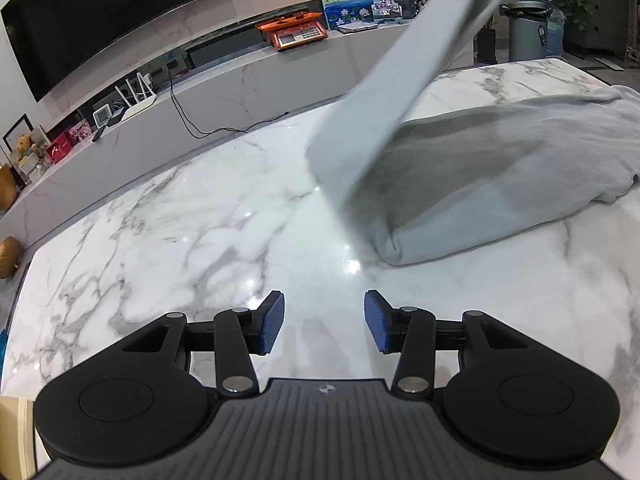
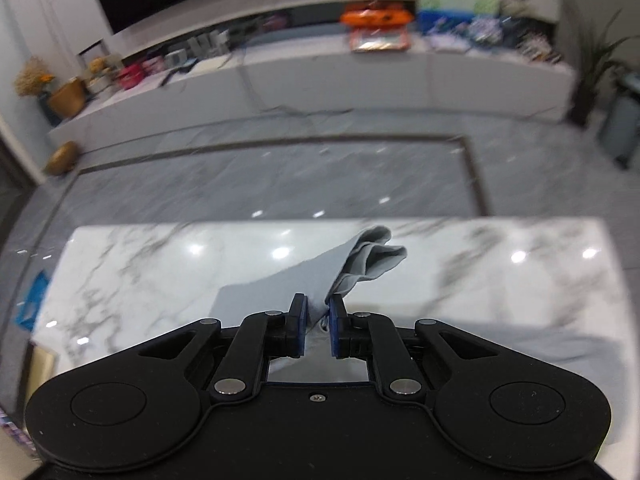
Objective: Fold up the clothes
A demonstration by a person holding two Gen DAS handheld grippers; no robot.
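Note:
A light grey garment [image 1: 500,184] lies on the white marble table [image 1: 180,232], on the right side in the left wrist view. One long part of it [image 1: 404,64] is lifted and stretches up to the top of that view. My left gripper [image 1: 324,312] is open and empty, low over the bare marble in front of the garment. My right gripper [image 2: 318,316] is shut on the garment's grey cloth [image 2: 352,268], which bunches out past the blue pads, high above the table [image 2: 160,264]. The right wrist view is blurred.
Beyond the table's far edge runs a long low cabinet [image 1: 224,92] with a black TV [image 1: 100,12] above it, an orange scale [image 1: 296,34], a router, boxes and pictures. A grey marble floor [image 2: 280,176] lies between table and cabinet. A grey bin [image 1: 528,32] stands at the back right.

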